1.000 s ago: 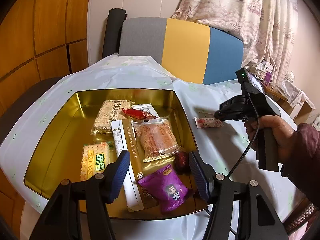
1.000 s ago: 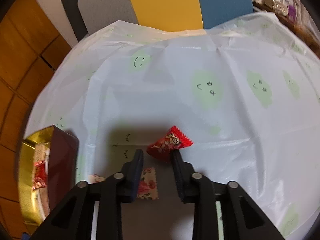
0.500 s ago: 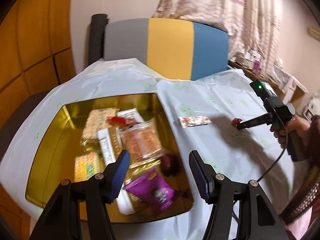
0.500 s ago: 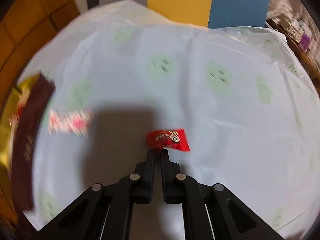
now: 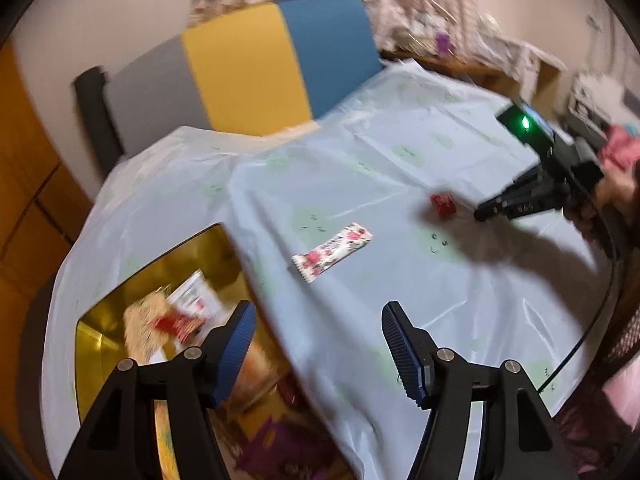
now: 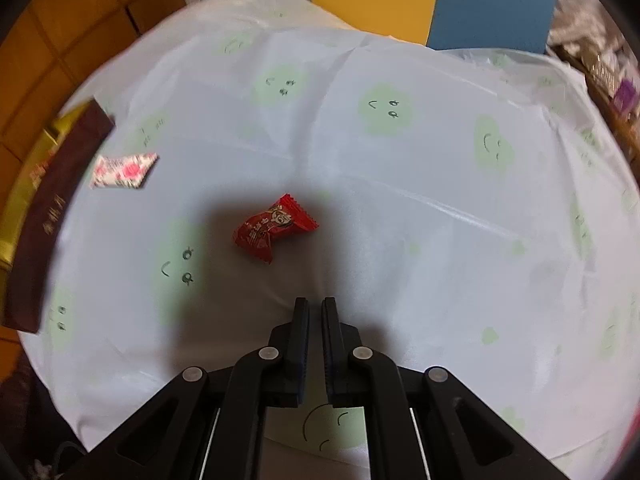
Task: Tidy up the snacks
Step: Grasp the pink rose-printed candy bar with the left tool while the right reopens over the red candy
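A red wrapped candy (image 6: pixel 276 228) lies loose on the pale blue tablecloth. My right gripper (image 6: pixel 316 304) is shut a short way behind it, with nothing between its fingers. The left wrist view shows the same candy (image 5: pixel 442 204) just ahead of the right gripper's tip (image 5: pixel 482 214). A white and pink floral snack packet (image 5: pixel 332 252) lies flat on the cloth between the candy and the gold tin (image 5: pixel 100 340), which holds several packets. My left gripper (image 5: pixel 318 344) hovers over the tin's right rim and the cloth; its jaws are opening and hold nothing.
The tin's dark brown outer wall (image 6: pixel 52 208) stands at the left of the right wrist view. A grey, yellow and blue chair back (image 5: pixel 240 68) rises behind the table. A hand (image 5: pixel 600 196) holds the right gripper, its cable trailing down. Cluttered shelves (image 5: pixel 500 48) stand at far right.
My right gripper has shut and drawn back from the red candy, which now lies free ahead of it. My left gripper has swung right from over the tin toward the cloth and rolled.
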`<state>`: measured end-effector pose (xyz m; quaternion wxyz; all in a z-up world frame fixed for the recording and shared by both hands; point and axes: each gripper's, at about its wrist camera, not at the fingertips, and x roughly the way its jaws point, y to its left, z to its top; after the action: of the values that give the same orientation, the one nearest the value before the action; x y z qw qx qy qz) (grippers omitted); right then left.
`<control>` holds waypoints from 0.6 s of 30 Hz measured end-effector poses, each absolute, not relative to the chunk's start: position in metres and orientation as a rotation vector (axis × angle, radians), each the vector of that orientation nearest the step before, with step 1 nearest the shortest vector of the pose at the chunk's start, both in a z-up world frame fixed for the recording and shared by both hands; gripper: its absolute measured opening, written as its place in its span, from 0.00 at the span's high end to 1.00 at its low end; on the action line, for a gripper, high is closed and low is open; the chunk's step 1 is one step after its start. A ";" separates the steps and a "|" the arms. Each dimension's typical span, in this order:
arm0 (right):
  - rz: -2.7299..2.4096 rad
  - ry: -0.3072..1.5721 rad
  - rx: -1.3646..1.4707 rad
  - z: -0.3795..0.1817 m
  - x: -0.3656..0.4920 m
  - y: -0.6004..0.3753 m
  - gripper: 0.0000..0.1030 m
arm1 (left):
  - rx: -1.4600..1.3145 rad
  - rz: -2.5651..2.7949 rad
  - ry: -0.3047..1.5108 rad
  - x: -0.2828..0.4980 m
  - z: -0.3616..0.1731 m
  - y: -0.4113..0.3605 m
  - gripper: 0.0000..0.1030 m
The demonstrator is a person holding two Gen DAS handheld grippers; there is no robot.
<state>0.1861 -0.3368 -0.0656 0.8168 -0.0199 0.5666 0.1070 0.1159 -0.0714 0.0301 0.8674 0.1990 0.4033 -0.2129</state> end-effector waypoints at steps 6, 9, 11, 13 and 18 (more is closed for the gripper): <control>0.229 1.217 -0.073 -0.063 0.189 -0.336 0.76 | 0.535 -0.492 0.922 0.154 0.009 -0.100 0.36; 0.213 1.212 -0.092 -0.058 0.186 -0.330 0.76 | 0.581 -0.501 0.958 0.172 -0.002 -0.112 0.38; 0.217 1.199 -0.072 -0.054 0.187 -0.325 0.76 | 0.614 -0.504 0.984 0.182 -0.010 -0.118 0.40; 0.220 1.190 -0.052 -0.049 0.186 -0.326 0.75 | 0.645 -0.503 1.001 0.191 -0.016 -0.122 0.41; 0.192 1.185 -0.047 -0.046 0.191 -0.326 0.75 | 0.718 -0.519 1.024 0.200 -0.029 -0.133 0.41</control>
<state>0.1912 -0.3261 -0.0459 0.8250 -0.0222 0.5574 0.0901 0.2003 -0.1329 -0.0290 0.7796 0.3320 0.4737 -0.2400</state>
